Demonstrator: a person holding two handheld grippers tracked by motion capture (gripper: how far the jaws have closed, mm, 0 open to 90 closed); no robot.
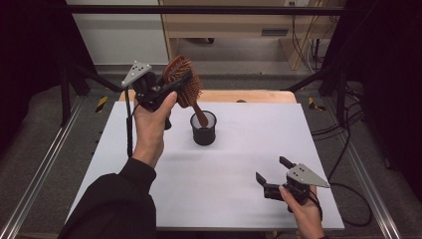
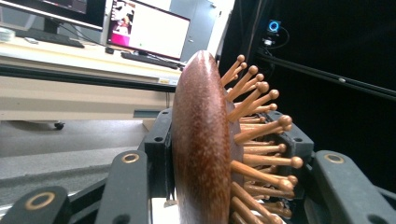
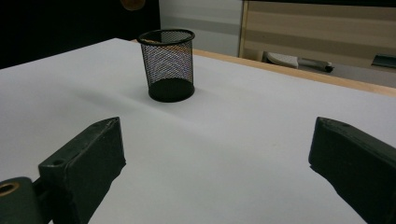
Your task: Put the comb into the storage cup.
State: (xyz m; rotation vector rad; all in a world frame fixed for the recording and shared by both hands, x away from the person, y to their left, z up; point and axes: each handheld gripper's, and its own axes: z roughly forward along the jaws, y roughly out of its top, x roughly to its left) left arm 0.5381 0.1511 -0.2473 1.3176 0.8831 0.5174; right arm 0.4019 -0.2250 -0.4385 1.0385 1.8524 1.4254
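In the high view the left gripper (image 1: 171,87) sits in the upper left of the frame, raised above the table (image 1: 149,174), its jaws clamped on the head of a wooden hairbrush (image 1: 183,79). The brush handle slants down to the right, its end at the mouth of a black mesh cup (image 1: 204,129) that stands upright just left of the frame's centre. Whether the handle tip is inside the cup or only above the rim is hard to make out.

In the left gripper view the brush (image 2: 205,149) stands on edge in the middle of the frame, smooth back to the left, pins to the right; its lower part is cut off by the bottom edge.

The right gripper (image 1: 271,174) rests low in the lower right of the high view, jaws apart with nothing between them, close to the table's near edge. The white sheet around the cup is open on all sides, with wide bare room between cup and right gripper.

In the right gripper view the cup (image 3: 167,65) stands at the upper centre, well apart from both jaws.
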